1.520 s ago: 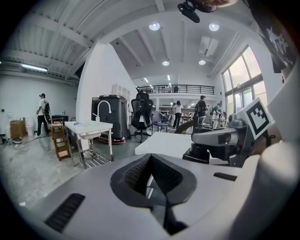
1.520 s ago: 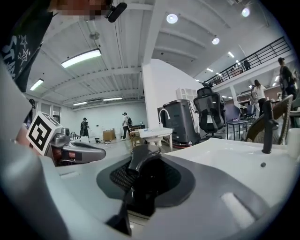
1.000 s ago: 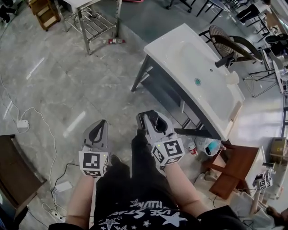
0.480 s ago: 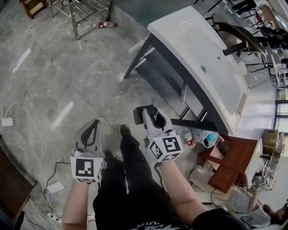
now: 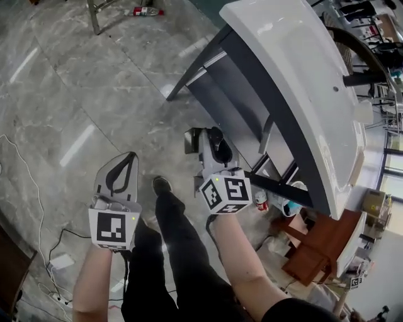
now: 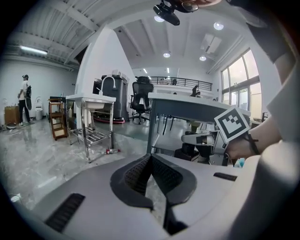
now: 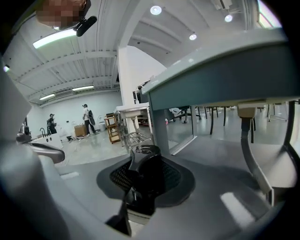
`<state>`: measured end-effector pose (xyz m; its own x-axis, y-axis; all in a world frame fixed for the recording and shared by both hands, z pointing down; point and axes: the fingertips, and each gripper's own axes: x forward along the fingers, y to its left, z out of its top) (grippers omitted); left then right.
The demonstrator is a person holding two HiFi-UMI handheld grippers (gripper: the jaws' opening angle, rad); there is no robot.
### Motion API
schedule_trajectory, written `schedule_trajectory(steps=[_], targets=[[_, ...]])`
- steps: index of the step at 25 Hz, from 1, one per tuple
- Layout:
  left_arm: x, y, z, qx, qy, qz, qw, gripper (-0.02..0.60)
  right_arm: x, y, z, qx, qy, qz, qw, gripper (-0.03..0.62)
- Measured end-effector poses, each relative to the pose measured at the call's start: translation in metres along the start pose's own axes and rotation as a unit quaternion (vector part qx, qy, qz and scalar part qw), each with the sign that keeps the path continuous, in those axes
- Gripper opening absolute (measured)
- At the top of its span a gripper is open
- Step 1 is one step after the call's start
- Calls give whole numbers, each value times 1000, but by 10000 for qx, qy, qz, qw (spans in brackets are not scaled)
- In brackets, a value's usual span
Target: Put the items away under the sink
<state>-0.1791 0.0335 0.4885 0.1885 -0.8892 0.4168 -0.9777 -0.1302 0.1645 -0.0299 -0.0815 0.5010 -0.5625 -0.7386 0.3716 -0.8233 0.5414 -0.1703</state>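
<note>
My right gripper (image 5: 213,136) is shut on a glossy black item (image 5: 218,148) and hangs just outside the dark frame of the white sink (image 5: 296,69). In the right gripper view the black item (image 7: 146,176) fills the jaws of the right gripper (image 7: 144,153), with the sink's edge (image 7: 211,70) overhead. The grey shelf under the sink (image 5: 236,94) lies beyond the jaws. My left gripper (image 5: 129,157) hovers over the floor to the left, shut with nothing in it. Its pads meet at the tip in the left gripper view (image 6: 150,159).
A small red-capped bottle (image 5: 261,201) and a blue-and-white object (image 5: 291,205) sit on the floor by the sink's near leg, next to a brown wooden stand (image 5: 315,245). A plastic bottle (image 5: 143,11) lies on the floor at the far side. A white cable (image 5: 38,170) runs at the left.
Both grippers and the head view have sunk towards the floor beside the sink, which now looms larger. The right gripper still holds the black item.
</note>
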Motion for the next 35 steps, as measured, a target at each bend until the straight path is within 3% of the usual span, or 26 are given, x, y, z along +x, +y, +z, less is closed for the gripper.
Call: schedule_trajectory(steps=[4,15,23,35], targets=[[46,7,-11,13,51,146,9999,9,39,-36,-10,-22,-29,-70,10000,92],[153,-9,-12,96,119,-100,9998,9,136,-120,15,-445,-439,-465,9970,92],[182,-18,-11,61,105,-219,9997,9,151,-127,23,-358,-598,-511,9963,92],[206,-14,0,91,15,-327,9994,8,176,-182,43,-558,-1035,-1381,9834,91]])
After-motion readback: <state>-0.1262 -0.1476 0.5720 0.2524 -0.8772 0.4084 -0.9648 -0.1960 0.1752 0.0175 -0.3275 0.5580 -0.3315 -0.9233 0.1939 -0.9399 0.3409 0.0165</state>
